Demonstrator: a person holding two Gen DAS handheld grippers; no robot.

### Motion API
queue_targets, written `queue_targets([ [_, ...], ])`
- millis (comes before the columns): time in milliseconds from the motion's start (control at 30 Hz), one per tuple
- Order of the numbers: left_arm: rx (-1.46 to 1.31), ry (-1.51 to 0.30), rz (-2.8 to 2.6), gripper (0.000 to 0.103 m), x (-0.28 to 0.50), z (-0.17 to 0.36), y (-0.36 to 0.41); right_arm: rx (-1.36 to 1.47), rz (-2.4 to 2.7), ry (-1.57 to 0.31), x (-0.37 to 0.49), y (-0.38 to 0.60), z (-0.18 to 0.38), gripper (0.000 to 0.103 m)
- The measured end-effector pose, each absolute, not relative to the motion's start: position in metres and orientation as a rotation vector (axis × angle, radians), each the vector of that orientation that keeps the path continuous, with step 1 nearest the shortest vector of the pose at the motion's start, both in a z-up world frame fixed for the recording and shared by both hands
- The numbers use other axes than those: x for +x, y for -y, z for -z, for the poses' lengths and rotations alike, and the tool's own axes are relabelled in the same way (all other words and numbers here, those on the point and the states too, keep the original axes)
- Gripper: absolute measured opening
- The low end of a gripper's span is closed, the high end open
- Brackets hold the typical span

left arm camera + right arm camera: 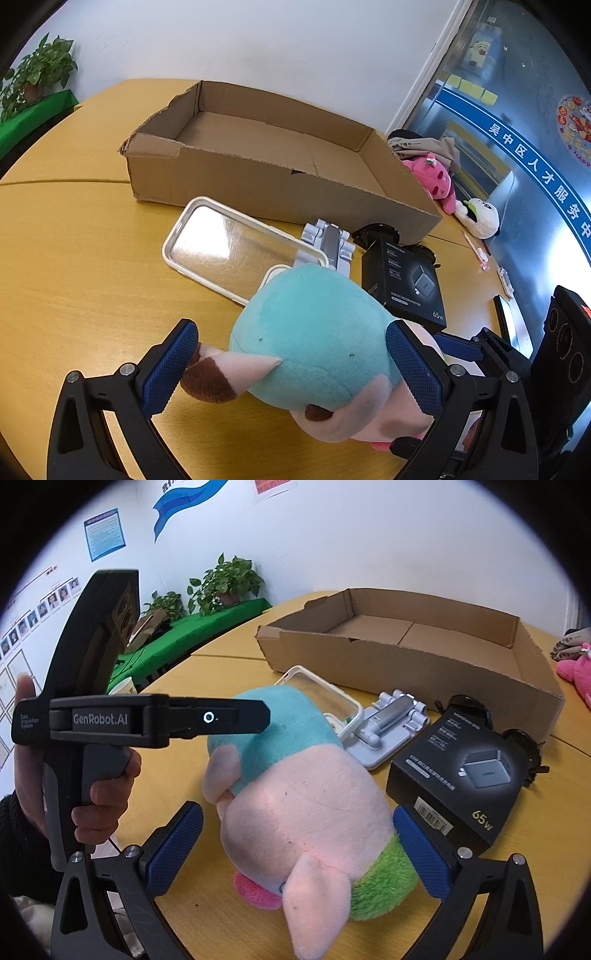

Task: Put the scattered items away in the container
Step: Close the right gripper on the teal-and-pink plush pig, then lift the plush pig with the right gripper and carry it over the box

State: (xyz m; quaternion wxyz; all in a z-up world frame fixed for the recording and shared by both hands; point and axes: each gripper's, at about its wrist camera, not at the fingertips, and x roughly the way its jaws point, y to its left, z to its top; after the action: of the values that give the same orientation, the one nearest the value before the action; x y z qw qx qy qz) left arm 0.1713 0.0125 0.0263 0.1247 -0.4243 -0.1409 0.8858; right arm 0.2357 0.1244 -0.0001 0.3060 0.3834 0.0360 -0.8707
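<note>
A plush pig (310, 343) with a teal body, pink head and green collar lies on the yellow table; it also shows in the right wrist view (295, 794). My left gripper (291, 365) is open with its blue pads on either side of the teal body. My right gripper (297, 842) is open around the pink head. The open cardboard box (221, 177), also seen from the right (406, 664), stands behind, empty. A clear phone case (221, 243), a grey folding stand (388, 723) and a black charger box (458, 771) lie in front of it.
A pink plush (432, 181) and a white plush (480, 218) lie to the right of the box. A black item (476, 705) sits behind the charger box. Potted plants (229, 579) stand on a green ledge beyond the table.
</note>
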Motion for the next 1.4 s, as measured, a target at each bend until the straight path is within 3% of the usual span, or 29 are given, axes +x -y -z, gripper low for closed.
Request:
queue_targets([
  [433, -1.281, 0.511, -2.515, 0.102, 0.159, -0.013, -0.016, 1.054, 2.245, -0.193, 0.226, -0.126, 0.02, 0.102],
  [533, -1.287, 0.546, -2.47, 0.097, 0.156, -0.009, -0.017, 1.067, 2.244, -0.229, 0.227, -0.125, 0.026, 0.102],
  [800, -1.263, 0.5, -2.443, 0.084, 0.159, -0.015, -0.023, 1.076, 2.246, -0.158, 0.229, -0.135, 0.027, 0.086],
  [1033, -1.191, 0.449, -2.443, 0.079, 0.169, -0.036, -0.027, 1.042, 2.266, -0.099, 0.237, -0.138, 0.016, 0.08],
  [1400, -0.998, 0.386, -2.467, 0.079, 0.157, -0.11, -0.009, 0.87, 2.37, -0.17, 0.238, -0.126, -0.052, 0.08],
])
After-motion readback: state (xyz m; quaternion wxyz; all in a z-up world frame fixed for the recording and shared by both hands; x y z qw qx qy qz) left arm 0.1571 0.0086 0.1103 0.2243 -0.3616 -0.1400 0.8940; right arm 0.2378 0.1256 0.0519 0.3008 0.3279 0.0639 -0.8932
